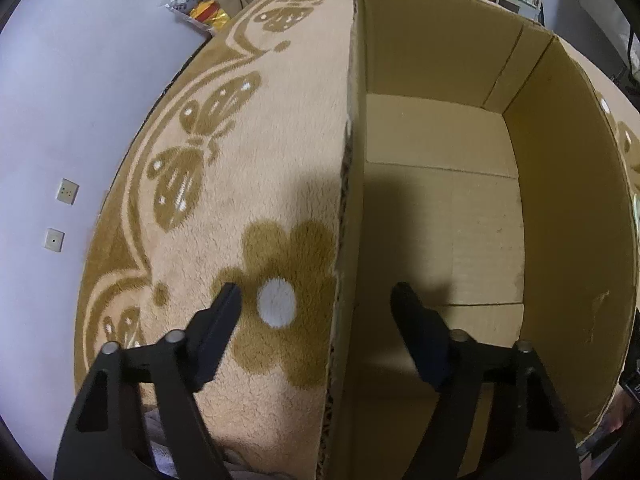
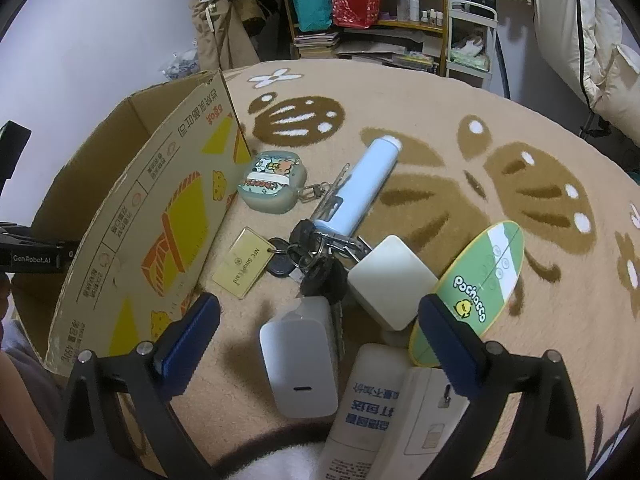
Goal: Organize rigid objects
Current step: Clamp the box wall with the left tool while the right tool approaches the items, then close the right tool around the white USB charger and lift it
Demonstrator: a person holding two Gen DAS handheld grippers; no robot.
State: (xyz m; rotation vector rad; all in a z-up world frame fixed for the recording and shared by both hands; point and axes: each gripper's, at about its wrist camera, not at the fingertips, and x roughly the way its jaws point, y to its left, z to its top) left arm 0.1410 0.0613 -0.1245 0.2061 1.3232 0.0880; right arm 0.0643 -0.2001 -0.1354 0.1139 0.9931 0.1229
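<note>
White charger (image 2: 298, 364) lay between the wide-open fingers of the right gripper (image 2: 318, 318). Left gripper (image 1: 316, 294) gaped empty astride the wall of the cardboard box (image 1: 568, 200).

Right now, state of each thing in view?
Left gripper: jaws open, empty, straddling the box wall.
Right gripper: jaws open, empty.
Cardboard box: open-topped, nothing visible inside.
White charger: lying flat, between the jaws.
Blue tube: lying down.
Key bunch: loose heap.
</note>
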